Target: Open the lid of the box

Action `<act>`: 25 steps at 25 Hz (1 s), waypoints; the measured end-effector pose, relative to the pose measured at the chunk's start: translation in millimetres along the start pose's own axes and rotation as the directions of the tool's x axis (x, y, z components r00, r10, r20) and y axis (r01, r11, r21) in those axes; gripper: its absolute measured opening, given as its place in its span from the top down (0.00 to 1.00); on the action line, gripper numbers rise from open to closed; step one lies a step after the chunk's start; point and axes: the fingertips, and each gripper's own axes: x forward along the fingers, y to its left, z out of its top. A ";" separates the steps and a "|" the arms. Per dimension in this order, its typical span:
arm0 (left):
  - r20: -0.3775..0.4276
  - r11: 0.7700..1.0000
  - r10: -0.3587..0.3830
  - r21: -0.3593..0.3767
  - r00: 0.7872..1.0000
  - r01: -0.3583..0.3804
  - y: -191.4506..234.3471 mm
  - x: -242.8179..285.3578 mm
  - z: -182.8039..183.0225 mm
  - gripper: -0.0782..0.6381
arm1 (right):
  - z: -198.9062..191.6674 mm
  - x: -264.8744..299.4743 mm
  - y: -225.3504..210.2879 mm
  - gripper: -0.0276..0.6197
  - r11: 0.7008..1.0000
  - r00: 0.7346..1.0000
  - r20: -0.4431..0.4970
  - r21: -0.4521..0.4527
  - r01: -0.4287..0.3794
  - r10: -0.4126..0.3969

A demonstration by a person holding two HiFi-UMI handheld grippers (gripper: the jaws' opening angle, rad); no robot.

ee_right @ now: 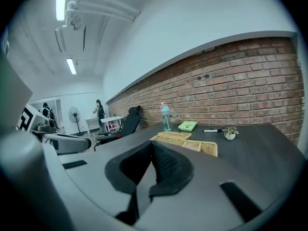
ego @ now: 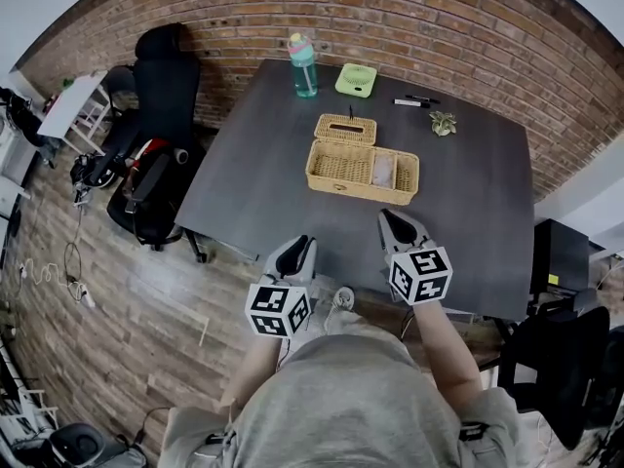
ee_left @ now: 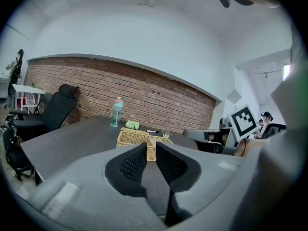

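A woven wicker box [ego: 343, 170] stands uncovered in the middle of the dark table [ego: 478, 232], with a pale item inside its right half. Its flat wicker lid [ego: 346, 129] lies just behind it. My left gripper [ego: 301, 246] hangs over the table's near edge, well short of the box, jaws a narrow gap apart and empty. My right gripper [ego: 394, 219] sits just in front of the box's right end, pads together on nothing. The left gripper view looks between the pads of the left gripper [ee_left: 151, 148] at the box [ee_left: 135, 137]. The right gripper view shows the right gripper [ee_right: 150, 147] and the box [ee_right: 192, 144] beyond.
At the table's far edge stand a teal bottle [ego: 303, 64], a green device [ego: 356, 79], a marker [ego: 414, 100] and a small plant [ego: 443, 122]. Black office chairs [ego: 156, 164] crowd the left side; a brick wall runs behind.
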 end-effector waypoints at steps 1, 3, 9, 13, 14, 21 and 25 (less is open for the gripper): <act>0.000 1.000 0.001 0.000 1.000 -0.001 -2.9 -5.1 -2.7 0.81 | -3.6 -6.7 4.3 0.95 1.000 1.000 0.000 -0.002 -0.002 0.002; 0.000 1.000 0.003 0.001 1.000 -0.003 -8.9 -15.2 -8.2 0.82 | -10.2 -20.3 12.7 0.95 1.000 1.000 0.001 -0.003 -0.007 0.007; -0.002 1.000 -0.003 0.012 1.000 0.003 -29.5 -46.4 -25.1 0.84 | -27.6 -62.2 38.9 0.95 1.000 1.000 0.009 -0.016 -0.019 0.019; 0.002 1.000 -0.002 0.011 1.000 0.002 -43.9 -70.4 -34.9 0.85 | -37.2 -91.5 58.5 0.95 0.999 0.999 0.020 -0.004 -0.037 0.037; 0.003 1.000 -0.002 0.011 1.000 0.002 -47.7 -77.3 -37.2 0.85 | -39.6 -99.5 64.6 0.95 0.999 0.999 0.020 -0.009 -0.041 0.041; 0.015 1.000 0.000 0.018 1.000 0.000 -71.4 -121.6 -51.1 0.86 | -55.9 -148.5 103.2 0.95 0.996 0.998 0.024 -0.071 -0.057 0.059; 0.017 1.000 -0.003 0.023 1.000 0.003 -84.6 -142.1 -55.7 0.86 | -58.6 -171.3 116.2 0.95 0.996 0.998 0.033 -0.072 -0.059 0.061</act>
